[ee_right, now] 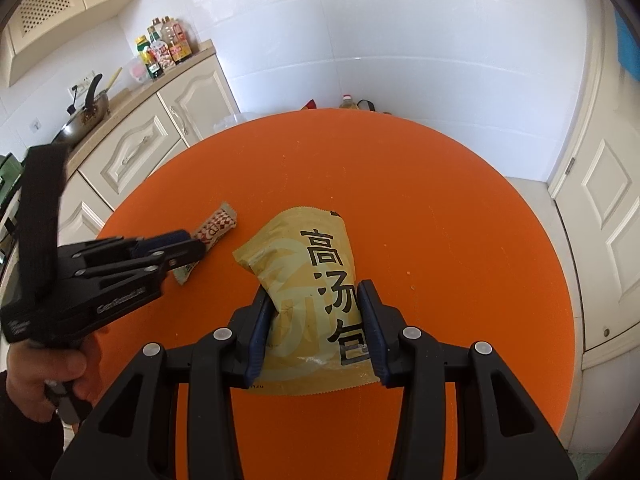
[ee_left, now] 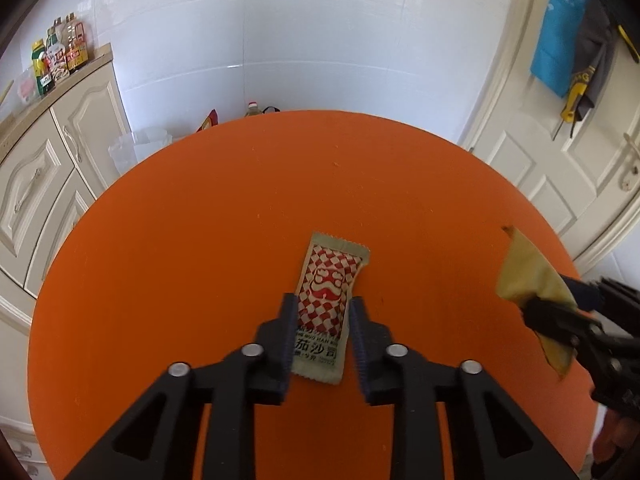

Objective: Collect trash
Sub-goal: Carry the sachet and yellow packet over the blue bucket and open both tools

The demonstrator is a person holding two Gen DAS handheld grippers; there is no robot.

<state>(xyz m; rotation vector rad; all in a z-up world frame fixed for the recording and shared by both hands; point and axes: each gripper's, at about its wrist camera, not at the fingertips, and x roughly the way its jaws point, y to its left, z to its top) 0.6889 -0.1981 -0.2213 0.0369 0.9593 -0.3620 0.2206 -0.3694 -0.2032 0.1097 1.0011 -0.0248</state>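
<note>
Right gripper (ee_right: 318,324): fingers clamped on the lower part of a yellow soup-seasoning packet (ee_right: 310,280), which appeared lifted clear of the orange round table (ee_left: 200,220). Left gripper (ee_left: 322,336): fingers parted, straddling a red-and-white checked ketchup sachet (ee_left: 330,280) that lay flat on the table; the left pad looked to be at the sachet's edge, the right stood just off it, so no grip was made. Progress, as judged: one piece of trash secured, a second bracketed but not picked up. No bin was identifiable in either view; depositing remained. Surroundings: cream kitchen cabinets (ee_right: 140,140), condiment bottles (ee_right: 162,46), white door (ee_left: 560,152).
</note>
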